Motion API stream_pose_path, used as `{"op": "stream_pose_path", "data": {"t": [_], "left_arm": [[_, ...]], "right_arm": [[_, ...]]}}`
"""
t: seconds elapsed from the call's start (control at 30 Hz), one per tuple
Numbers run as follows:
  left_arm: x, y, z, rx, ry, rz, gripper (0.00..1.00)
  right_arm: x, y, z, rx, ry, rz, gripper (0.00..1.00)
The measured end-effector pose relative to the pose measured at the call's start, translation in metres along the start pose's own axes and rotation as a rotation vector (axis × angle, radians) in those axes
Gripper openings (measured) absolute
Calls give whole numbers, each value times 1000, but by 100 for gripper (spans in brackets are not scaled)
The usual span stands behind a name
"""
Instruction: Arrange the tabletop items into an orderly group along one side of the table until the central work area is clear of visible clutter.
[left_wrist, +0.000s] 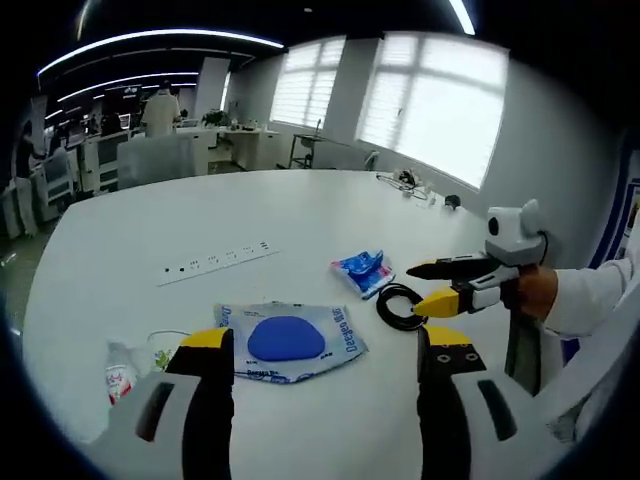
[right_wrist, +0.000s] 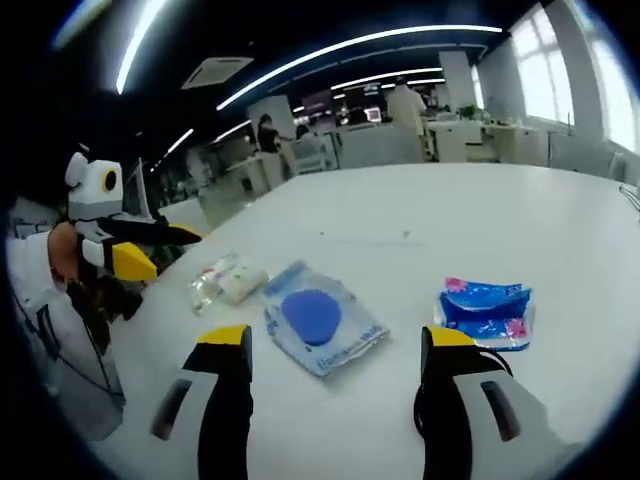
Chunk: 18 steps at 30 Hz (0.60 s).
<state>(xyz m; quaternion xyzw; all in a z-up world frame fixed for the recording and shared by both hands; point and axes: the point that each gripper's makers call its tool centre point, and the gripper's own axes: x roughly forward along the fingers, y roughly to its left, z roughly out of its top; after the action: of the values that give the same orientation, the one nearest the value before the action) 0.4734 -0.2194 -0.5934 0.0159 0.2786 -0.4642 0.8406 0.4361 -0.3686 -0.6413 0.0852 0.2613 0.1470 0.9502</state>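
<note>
**Four loose items on the white bench**

Counted in the left gripper view: one flat pouch with a blue disc (left_wrist: 288, 342) at lower centre, one blue snack packet (left_wrist: 362, 271) right of centre, one black cable coil (left_wrist: 399, 305) beside it, one clear wrapper (left_wrist: 130, 364) lower left. Left hand-held gripper (left_wrist: 325, 350) open, empty. Right hand-held gripper (right_wrist: 335, 350) likewise open, gripping nothing, above the bench (left_wrist: 150, 230).

white table (left_wrist: 300, 215), blue-and-clear pouch (left_wrist: 287, 340), blue-pink packet (right_wrist: 486, 313), black cable coil (left_wrist: 398, 306)
</note>
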Motion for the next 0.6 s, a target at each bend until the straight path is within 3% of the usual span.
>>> {"op": "stream_pose_path", "data": {"t": [0.3, 0.6], "left_arm": [[-17, 15, -10, 5, 23, -8, 75], [-18, 30, -18, 6, 46, -23, 74]], "right_arm": [[13, 11, -23, 71, 13, -40, 64], [34, 18, -57, 162, 50, -90, 57]]}}
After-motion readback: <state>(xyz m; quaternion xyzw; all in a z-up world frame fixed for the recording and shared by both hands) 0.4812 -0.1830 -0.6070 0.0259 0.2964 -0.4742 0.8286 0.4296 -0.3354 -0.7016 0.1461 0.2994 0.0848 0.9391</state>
